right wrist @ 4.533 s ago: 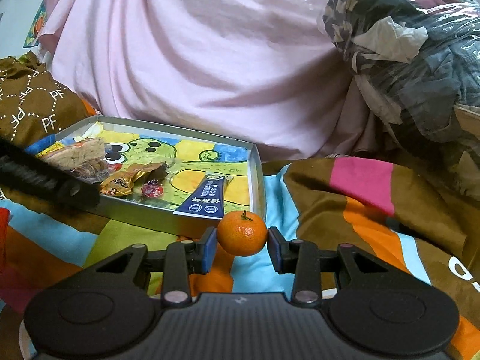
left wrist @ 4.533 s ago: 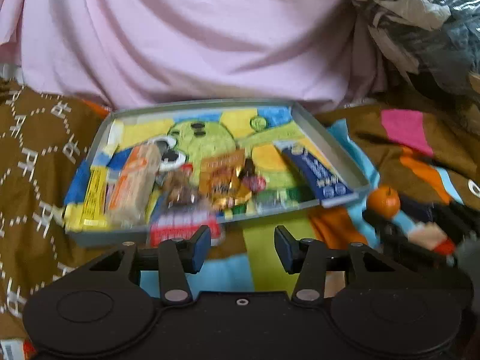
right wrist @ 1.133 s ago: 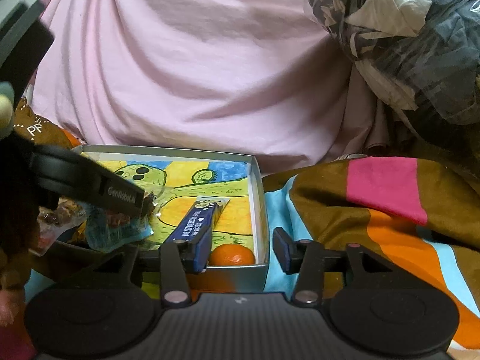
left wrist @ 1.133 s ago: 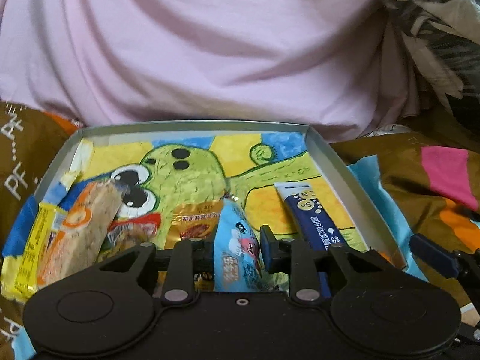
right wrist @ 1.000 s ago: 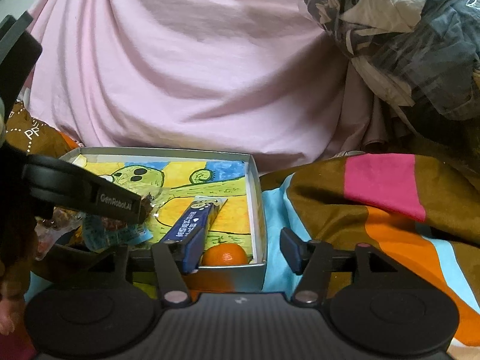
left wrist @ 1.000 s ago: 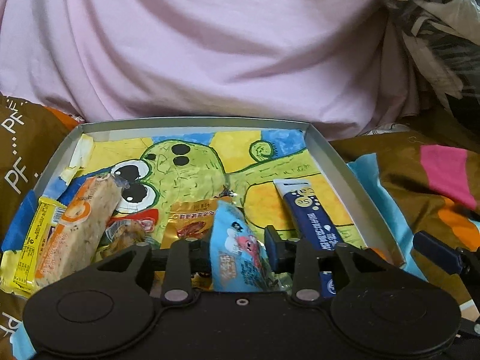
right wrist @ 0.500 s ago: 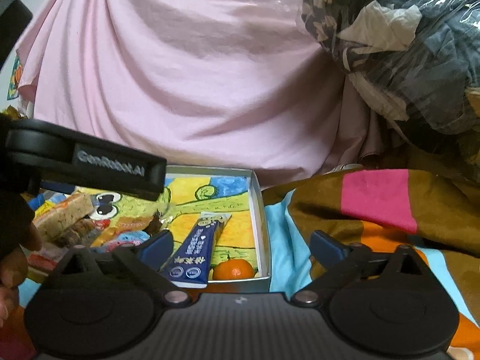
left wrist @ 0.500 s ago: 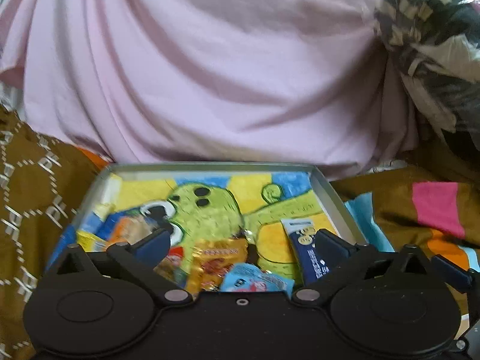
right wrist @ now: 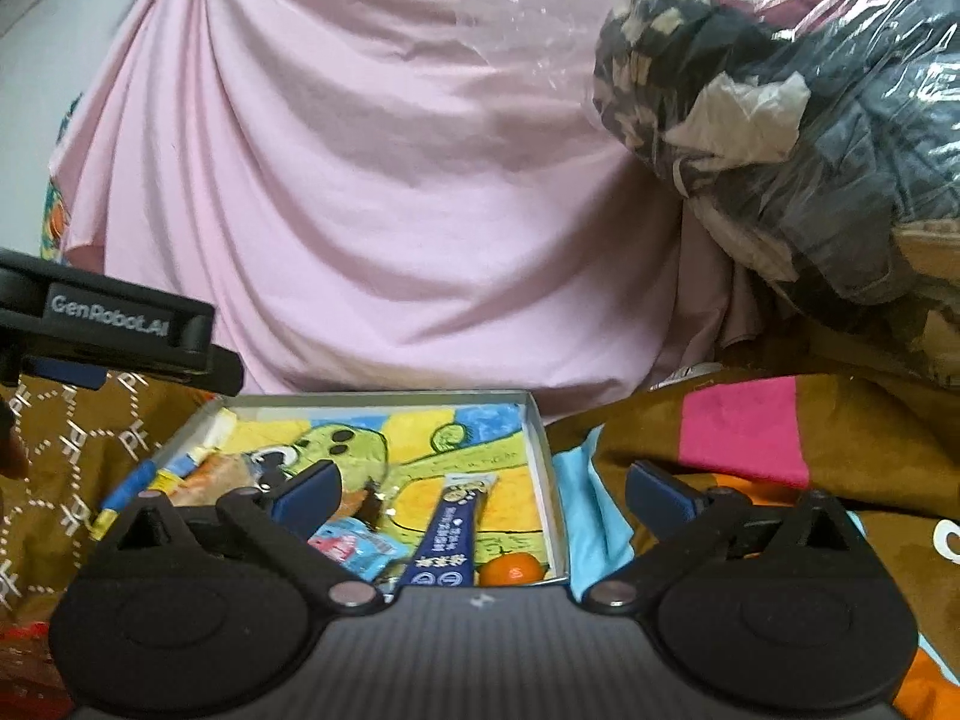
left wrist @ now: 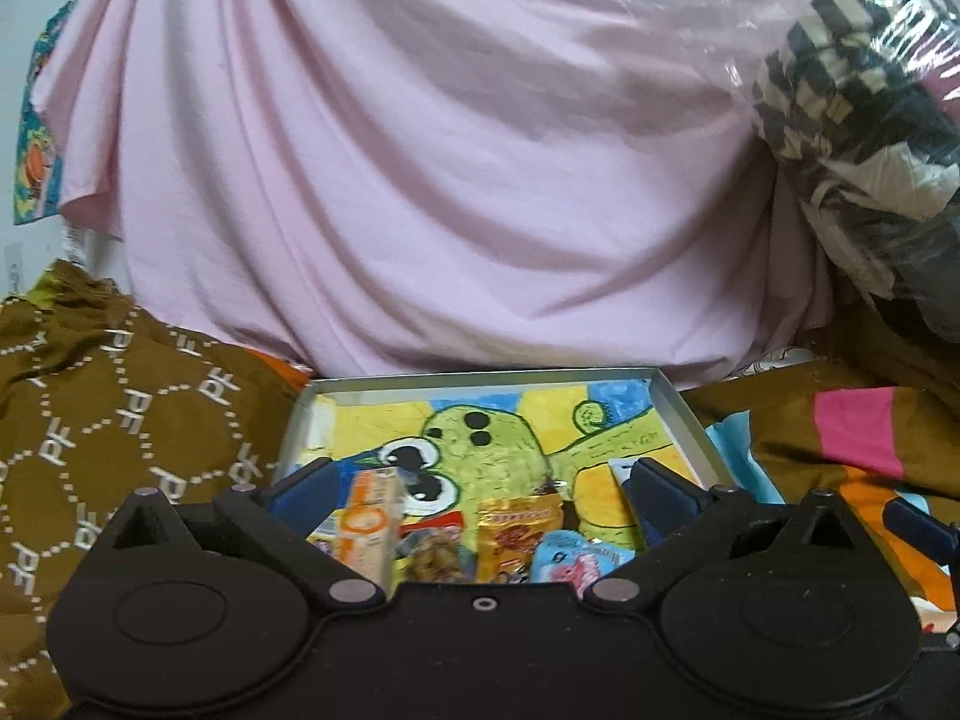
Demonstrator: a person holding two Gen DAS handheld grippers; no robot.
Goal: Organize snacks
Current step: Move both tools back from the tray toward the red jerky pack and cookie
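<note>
Left tongs (left wrist: 480,489): matte black plastic body, two round raised discs, silver pivot screws, blue finger pads (left wrist: 660,495).
Right tongs (right wrist: 480,489): ribbed dark grey body, small white logo, silver screws, blue pads.
Side marking: white "GenRobot.AI" lettering on black housing (right wrist: 108,315).

Tangerine (right wrist: 513,569), blue sachet (right wrist: 447,540) and wrapped snacks (left wrist: 521,537) inside cartoon-printed tray (right wrist: 536,420)

"genrobot.ai" on left gripper (right wrist: 108,324); seemingly "pf" across brown blanket (left wrist: 138,420).
</note>
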